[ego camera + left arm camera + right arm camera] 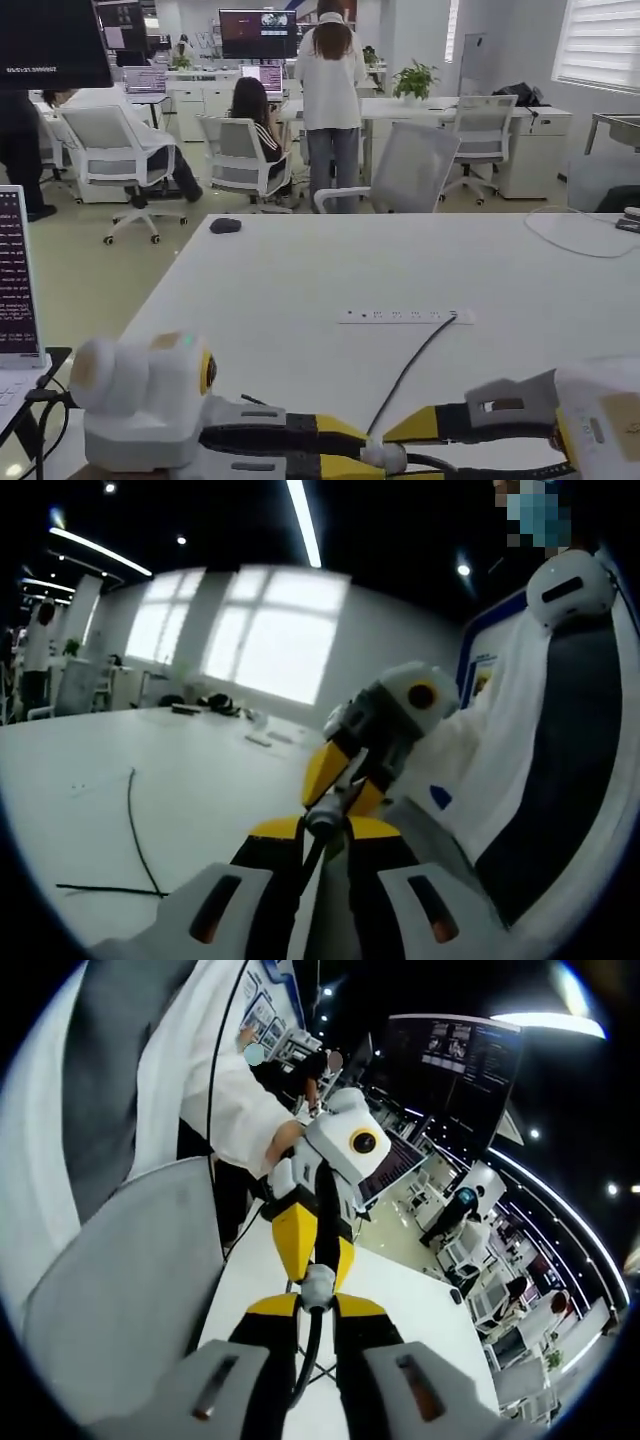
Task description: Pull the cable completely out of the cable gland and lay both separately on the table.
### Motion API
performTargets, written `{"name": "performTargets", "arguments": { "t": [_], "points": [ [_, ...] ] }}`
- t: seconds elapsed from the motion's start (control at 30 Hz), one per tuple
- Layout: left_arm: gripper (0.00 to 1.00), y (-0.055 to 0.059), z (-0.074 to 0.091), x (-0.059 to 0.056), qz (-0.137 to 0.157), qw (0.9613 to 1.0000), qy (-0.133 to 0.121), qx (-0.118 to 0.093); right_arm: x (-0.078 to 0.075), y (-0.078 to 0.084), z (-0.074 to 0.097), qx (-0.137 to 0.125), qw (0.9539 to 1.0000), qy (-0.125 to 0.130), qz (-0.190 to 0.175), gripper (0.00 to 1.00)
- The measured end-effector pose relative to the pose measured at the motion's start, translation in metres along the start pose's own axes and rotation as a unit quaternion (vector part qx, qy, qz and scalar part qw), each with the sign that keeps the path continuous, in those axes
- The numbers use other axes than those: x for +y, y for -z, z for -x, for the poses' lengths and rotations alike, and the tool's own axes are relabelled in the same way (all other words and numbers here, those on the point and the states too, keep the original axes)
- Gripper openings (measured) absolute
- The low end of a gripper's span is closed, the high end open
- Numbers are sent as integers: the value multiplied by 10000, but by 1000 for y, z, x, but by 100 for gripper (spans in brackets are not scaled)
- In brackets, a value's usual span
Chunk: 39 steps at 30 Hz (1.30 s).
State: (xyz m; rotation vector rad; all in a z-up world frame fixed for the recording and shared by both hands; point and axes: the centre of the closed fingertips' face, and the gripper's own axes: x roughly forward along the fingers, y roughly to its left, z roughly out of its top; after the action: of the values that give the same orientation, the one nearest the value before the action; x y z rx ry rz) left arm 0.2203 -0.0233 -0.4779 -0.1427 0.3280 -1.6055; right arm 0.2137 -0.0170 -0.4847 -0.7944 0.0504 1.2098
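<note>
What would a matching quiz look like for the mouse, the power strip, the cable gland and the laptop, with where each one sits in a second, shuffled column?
Things:
1. mouse
2. power strip
3. cable gland
4. laptop

Places:
A. between the tips of the left claw and the right claw
B. at the head view's left edge, screen lit
C. flat near the middle of the white table
D. near the table's far edge

Pairs: 1-D, 2-C, 3-A, 4-B

Black cable [408, 368] still thru white gland [384, 457], rest trailing over table [300, 270].
</note>
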Motion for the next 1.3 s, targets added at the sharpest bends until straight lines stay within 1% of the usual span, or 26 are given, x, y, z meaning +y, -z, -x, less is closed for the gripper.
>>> {"name": "performTargets", "arguments": {
  "t": [0.07, 0.1, 0.13, 0.17, 0.2, 0.27, 0.3, 0.33, 0.37, 0.4, 0.43, 0.47, 0.5, 0.53, 0.6, 0.7, 0.77, 0.8, 0.83, 0.93, 1.03, 1.07, 1.1, 1.2, 1.27, 1.3],
  "points": [
    [17, -3, 1, 0, 86, 10000, -12, 9, -2, -2, 0, -109, 9999, 72, -67, 11],
    [16, -5, 2, 0, 34, 10000, -41, -19, -5, -4, 1, -177, 9997, 140, -50, 11],
    [16, -7, 3, 0, -94, 9999, -65, -38, -6, -5, 1, -232, 9996, 170, -37, 11],
    [16, -8, 3, 0, -102, 9999, -71, -6, -6, -6, 2, -314, 9994, 156, -84, 11],
    [16, -8, 2, 0, -97, 9999, -95, -3, -7, -5, 2, -322, 9992, 177, -138, 12],
    [16, -10, 3, 2, -24, 9999, -139, -22, -10, -6, 3, -415, 9988, 222, -122, 12],
    [16, -10, 3, 2, -29, 9999, -156, -33, -11, -8, 4, -540, 9980, 204, -273, 12],
    [16, -11, 4, 5, -51, 9997, -222, -56, -11, -7, 5, -592, 9965, 170, -568, 14],
    [16, -11, 5, 5, -56, 9997, -240, -60, -14, -7, 7, -638, 9948, 195, -763, 17],
    [16, -11, 6, 7, -95, 9996, -270, -80, -18, -7, 10, -796, 9911, 222, -1046, 20],
    [16, -12, 8, 5, -178, 9995, -248, -108, -19, -9, 13, -950, 9859, 159, -1370, 23],
    [16, -15, 8, 3, -332, 9990, -227, -176, -21, -8, 17, -1105, 9772, 109, -1812, 24],
    [16, -17, 9, 1, -382, 9988, -206, -206, -25, -8, 20, -1220, 9710, 113, -2051, 23],
    [16, -18, 9, -1, -424, 9987, -181, -226, -26, -8, 23, -1389, 9606, 38, -2408, 22],
    [16, -23, 9, -3, -681, 9971, -157, -294, -25, -7, 25, -1512, 9421, -137, -2991, 22],
    [16, -26, 8, -6, -965, 9946, -127, -347, -23, -8, 23, -1655, 9160, -351, -3638, 25],
    [16, -28, 7, -9, -1097, 9932, -84, -375, -23, -11, 23, -1780, 9125, -406, -3662, 26],
    [16, -29, 6, -10, -1220, 9918, -49, -373, -23, -11, 22, -1806, 9128, -381, -3643, 25],
    [16, -29, 5, -11, -1315, 9906, -50, -361, -22, -13, 22, -1837, 9119, -401, -3649, 24],
    [16, -29, 4, -12, -1357, 9902, -23, -327, -22, -17, 21, -1945, 9097, -470, -3639, 20],
    [16, -29, 3, -13, -1384, 9898, -2, -338, -18, -22, 20, -1995, 9085, -613, -3621, 14],
    [16, -30, 3, -12, -1414, 9894, -20, -342, -16, -24, 20, -2028, 9094, -640, -3574, 12],
    [16, -30, 3, -13, -1416, 9893, -3, -345, -18, -25, 19, -2063, 9109, -601, -3523, 12],
    [16, -30, 3, -13, -1390, 9897, 22, -340, -16, -25, 20, -2064, 9063, -630, -3633, 12],
    [16, -29, 3, -13, -1408, 9897, 8, -270, -15, -25, 19, -2049, 9076, -610, -3613, 11],
    [16, -29, 2, -13, -1397, 9899, 5, -249, -14, -24, 19, -2042, 9099, -590, -3563, 11]
  ]
}}
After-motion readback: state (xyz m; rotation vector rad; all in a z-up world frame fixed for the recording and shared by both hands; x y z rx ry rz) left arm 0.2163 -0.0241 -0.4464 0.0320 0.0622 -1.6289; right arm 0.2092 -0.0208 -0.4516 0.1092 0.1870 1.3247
